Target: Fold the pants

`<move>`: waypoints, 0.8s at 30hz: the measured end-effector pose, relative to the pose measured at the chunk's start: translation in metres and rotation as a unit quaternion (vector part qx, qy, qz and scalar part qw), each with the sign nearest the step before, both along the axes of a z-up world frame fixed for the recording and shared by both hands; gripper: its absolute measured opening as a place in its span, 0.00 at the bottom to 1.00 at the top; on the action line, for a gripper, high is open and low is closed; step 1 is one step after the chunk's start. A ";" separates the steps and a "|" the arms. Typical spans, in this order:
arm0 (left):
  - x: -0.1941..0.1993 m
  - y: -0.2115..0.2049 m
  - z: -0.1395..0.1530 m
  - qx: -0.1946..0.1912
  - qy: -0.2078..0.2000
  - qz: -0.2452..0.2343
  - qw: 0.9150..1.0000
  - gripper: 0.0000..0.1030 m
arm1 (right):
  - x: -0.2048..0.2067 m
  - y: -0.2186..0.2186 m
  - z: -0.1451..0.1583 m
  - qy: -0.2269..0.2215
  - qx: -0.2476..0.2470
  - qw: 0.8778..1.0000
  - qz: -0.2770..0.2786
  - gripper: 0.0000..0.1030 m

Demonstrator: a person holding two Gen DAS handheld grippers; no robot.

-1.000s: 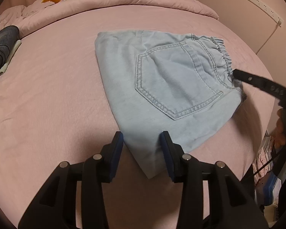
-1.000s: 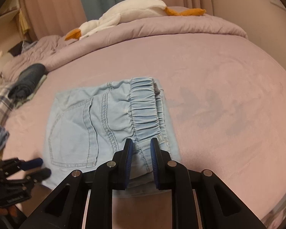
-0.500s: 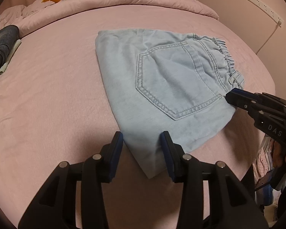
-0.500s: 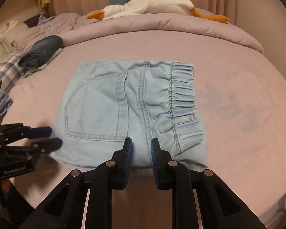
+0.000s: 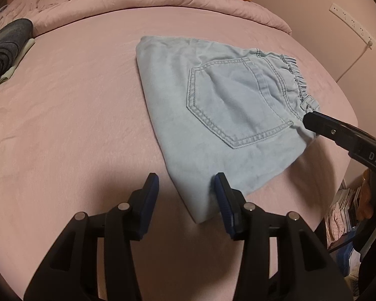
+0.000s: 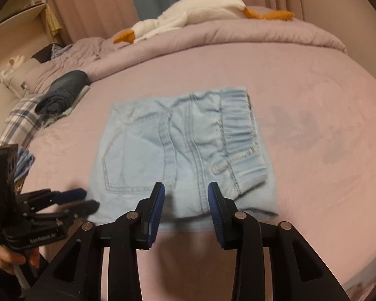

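We have the light blue denim pants [image 6: 180,155] folded into a compact rectangle on the mauve-pink bed sheet [image 5: 62,115], back pocket up and the gathered elastic waistband [image 6: 238,125] at the right end in the right wrist view. Our right tool [image 6: 185,200] has just been opening; its blue-padded jaws now stand partly apart over the near edge of the denim, with cloth below the gap but nothing pinched. Our left tool [image 5: 186,195] is likewise partly open and holds nothing, its right pad just at the pants' near corner. We judge the folding nearly done, with the step in hand being the letting go. To do it well, we should lift both tools straight clear so no pad snags the top layer, then check that the edges are aligned; the near corner by the waistband looks slightly uneven and may want a gentle press. The dark rolled garment [image 6: 62,92] and white plush goose [image 6: 200,12] lie well apart.
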State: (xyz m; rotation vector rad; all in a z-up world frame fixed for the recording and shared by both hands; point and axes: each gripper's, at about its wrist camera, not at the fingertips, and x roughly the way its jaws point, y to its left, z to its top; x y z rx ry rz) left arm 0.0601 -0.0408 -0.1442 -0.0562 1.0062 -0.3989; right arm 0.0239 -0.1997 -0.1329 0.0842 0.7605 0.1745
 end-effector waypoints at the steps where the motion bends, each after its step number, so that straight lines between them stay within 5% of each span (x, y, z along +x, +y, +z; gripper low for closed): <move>1: -0.003 0.002 0.001 -0.003 0.000 0.001 1.000 0.44 | 0.002 0.000 -0.001 0.004 0.000 1.000 0.000 0.37; 8: -0.009 0.018 0.005 -0.030 0.006 0.016 0.999 0.47 | -0.002 -0.027 0.007 -0.010 0.062 0.998 -0.022 0.39; 10: -0.006 0.024 0.004 -0.036 0.012 0.032 0.999 0.55 | -0.002 -0.045 0.008 -0.011 0.093 0.994 -0.052 0.66; 12: -0.003 0.031 0.001 -0.054 0.023 0.047 0.997 0.58 | -0.002 -0.063 0.006 -0.005 0.124 0.989 -0.080 0.76; 16: -0.001 0.037 0.000 -0.075 0.036 0.057 0.995 0.59 | 0.003 -0.083 -0.012 0.039 0.184 0.978 -0.094 0.76; 24: 0.013 0.036 -0.001 -0.093 0.042 0.058 0.993 0.64 | 0.019 -0.077 -0.036 0.087 0.218 0.969 -0.078 0.81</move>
